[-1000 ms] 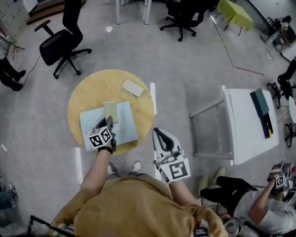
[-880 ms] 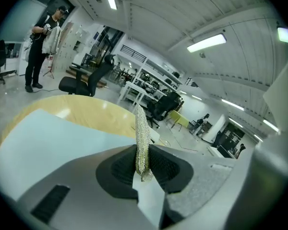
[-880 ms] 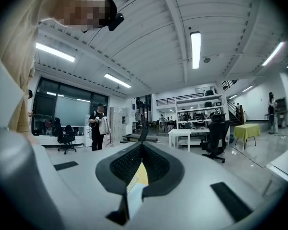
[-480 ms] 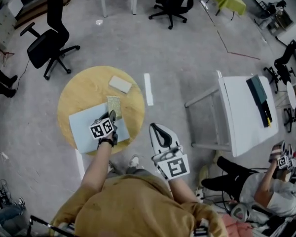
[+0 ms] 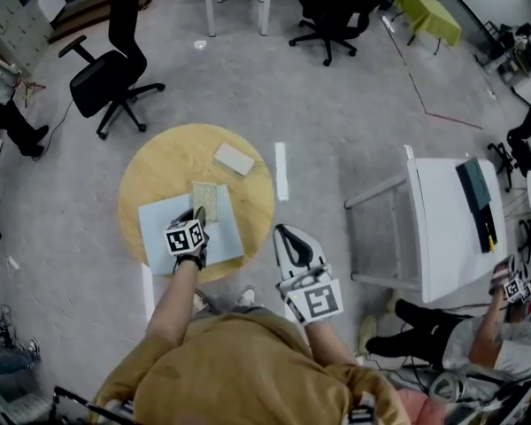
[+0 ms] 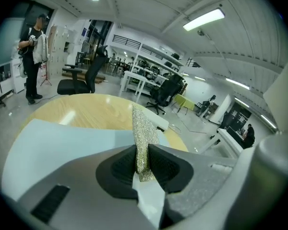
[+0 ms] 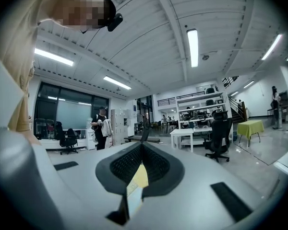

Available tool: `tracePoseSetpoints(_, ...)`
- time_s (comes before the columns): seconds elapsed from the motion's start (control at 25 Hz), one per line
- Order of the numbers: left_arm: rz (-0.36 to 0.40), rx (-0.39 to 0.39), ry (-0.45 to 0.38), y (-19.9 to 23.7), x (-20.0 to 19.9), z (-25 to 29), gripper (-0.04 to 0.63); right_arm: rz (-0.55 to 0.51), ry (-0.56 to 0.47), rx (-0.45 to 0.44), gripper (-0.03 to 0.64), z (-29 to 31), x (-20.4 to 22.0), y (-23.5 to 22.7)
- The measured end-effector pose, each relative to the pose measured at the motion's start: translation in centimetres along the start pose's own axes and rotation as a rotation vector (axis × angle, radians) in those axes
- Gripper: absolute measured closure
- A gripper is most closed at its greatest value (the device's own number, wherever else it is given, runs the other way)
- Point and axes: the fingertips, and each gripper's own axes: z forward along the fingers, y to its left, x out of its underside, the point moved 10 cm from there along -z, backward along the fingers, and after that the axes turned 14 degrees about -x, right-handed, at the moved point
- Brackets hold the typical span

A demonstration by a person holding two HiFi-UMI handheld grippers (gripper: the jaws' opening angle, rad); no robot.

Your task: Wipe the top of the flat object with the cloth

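1. Task status: you have the cloth [image 5: 205, 200] on the flat object, a pale blue board [image 5: 159, 233] lying on the near half of the round wooden table [image 5: 155, 166]. The wipe looks to be under way. The board shows no mark to say which part is done, so count most of its top as left, notably the left and near areas.
2. Cloth position: the yellow-green cloth lies on the far part of the board, right of its middle, its far end at the board's far edge.
3. Left gripper [image 5: 199, 214]: its jaws are clamped on the near end of the cloth, the fabric pinched upright between the pads. Your left forearm reaches out over the near table edge, with the gripper low over the board and pointing away from you.
4. Right gripper [image 5: 289, 239]: its jaws are closed together with nothing between them. You hold it off the table, to its right, over the floor, taking no part.
5. Also noted: a small pale block [image 5: 234, 158] sits on the far right of the table, apart from the board.
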Motion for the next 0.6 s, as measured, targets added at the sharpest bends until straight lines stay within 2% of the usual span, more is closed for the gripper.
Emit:
tracePoseSetpoints(0.24, -0.044, -0.075, -0.005, 6.6, 0.7, -2.0, 0.531, 0.012, -0.005, -0.095, 0.617, 4.0, 0.7, 1.6)
tracePoseSetpoints(0.6, -0.071, -0.195, -0.01, 17.2, 2.4, -6.6, 0.531, 0.038, 0.002, -0.215, 0.617, 9.2, 1.2, 7.9)
